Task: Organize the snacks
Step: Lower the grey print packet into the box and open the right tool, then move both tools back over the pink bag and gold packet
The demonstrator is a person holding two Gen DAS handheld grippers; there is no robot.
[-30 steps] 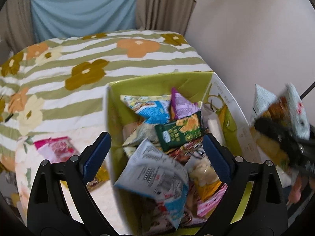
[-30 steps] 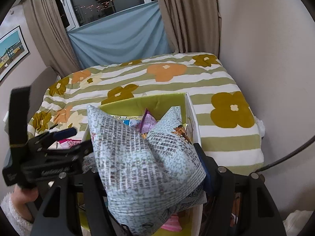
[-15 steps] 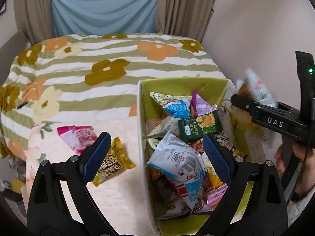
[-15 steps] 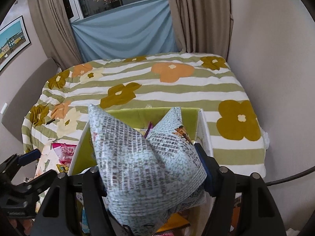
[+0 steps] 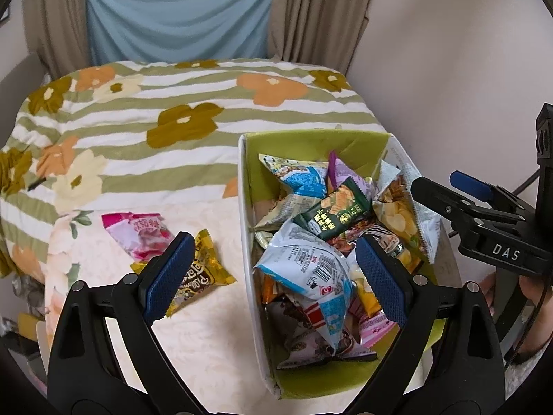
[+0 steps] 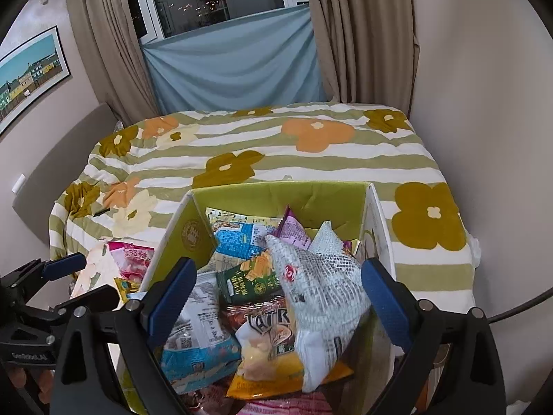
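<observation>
Just released, my right tongs [image 6: 276,294] have been opening; the grey packet [image 6: 321,287] lies in the box [image 6: 297,193]. Left tongs [image 5: 273,269] gape empty; next, the yellow packet [image 5: 204,276].

A: Where's the room? The box [image 5: 243,186] is heaped with snack packets [image 5: 304,269] nearly to its rim, so there's hardly a gap inside, centre right of the left view.

B: Open bedspread [image 5: 193,159] across the upper left. At lower left, though, a pink packet [image 5: 138,231] and a yellow packet [image 5: 204,273] lie in the way.

A: And at right?

B: The wall [image 5: 449,52] is close beside the box, and the right gripper [image 5: 446,190] crowds that gap.
</observation>
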